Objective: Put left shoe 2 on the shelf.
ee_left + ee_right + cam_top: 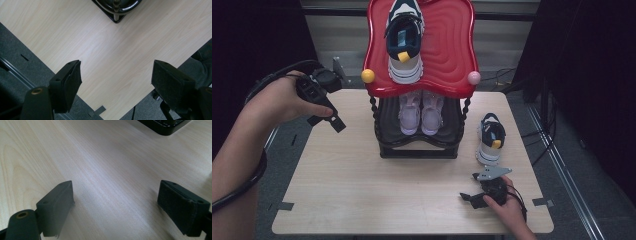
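A two-tier shoe rack (447, 50) stands at the back middle of the wooden table (362, 190). Its red top shelf carries a navy and white sneaker (404, 40). A pale pink pair (421, 112) sits on the black lower shelf. A second navy and white sneaker (490, 139) stands on the table to the right of the rack. My left gripper (328, 121) hangs over the table's left edge, open and empty (117, 68). My right gripper (469, 187) rests low at the front right, below the loose sneaker, also open and empty (115, 190).
The rack's black base corner (116, 10) lies ahead of the left jaws, and its base edge (165, 126) ahead of the right jaws. Grey floor (15, 75) shows past the table's edge. Cables (507, 77) lie behind the table. Bare wood (100, 157) spreads in front of the rack.
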Demonstrator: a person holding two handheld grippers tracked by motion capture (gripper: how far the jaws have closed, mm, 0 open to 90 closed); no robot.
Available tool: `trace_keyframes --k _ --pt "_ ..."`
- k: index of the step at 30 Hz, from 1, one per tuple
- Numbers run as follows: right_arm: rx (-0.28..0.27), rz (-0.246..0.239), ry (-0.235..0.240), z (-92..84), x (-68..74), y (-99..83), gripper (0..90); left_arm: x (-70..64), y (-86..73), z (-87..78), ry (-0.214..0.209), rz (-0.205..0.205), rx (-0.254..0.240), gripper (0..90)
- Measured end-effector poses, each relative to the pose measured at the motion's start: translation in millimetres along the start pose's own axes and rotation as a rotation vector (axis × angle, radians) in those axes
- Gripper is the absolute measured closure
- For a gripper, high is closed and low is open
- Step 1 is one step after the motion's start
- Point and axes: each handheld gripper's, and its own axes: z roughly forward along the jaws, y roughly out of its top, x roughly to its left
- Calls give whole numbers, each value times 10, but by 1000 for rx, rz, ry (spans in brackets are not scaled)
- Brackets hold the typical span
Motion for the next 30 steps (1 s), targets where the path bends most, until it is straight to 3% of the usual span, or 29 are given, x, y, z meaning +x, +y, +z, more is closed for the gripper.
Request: trace_keyframes --k 7,13,22,30 --pt "0 0 0 0 0 0 131 -2 -97 167 2 -25 10 236" --pt "0 0 0 0 0 0 131 -7 -147 331 -13 -14 17 236" --pt "-2 0 0 2 0 -1 131 -1 -230 639 -30 -40 -2 236" --pt "-3 -2 -1 3 -1 -1 131 13 -291 881 -32 -45 17 237"
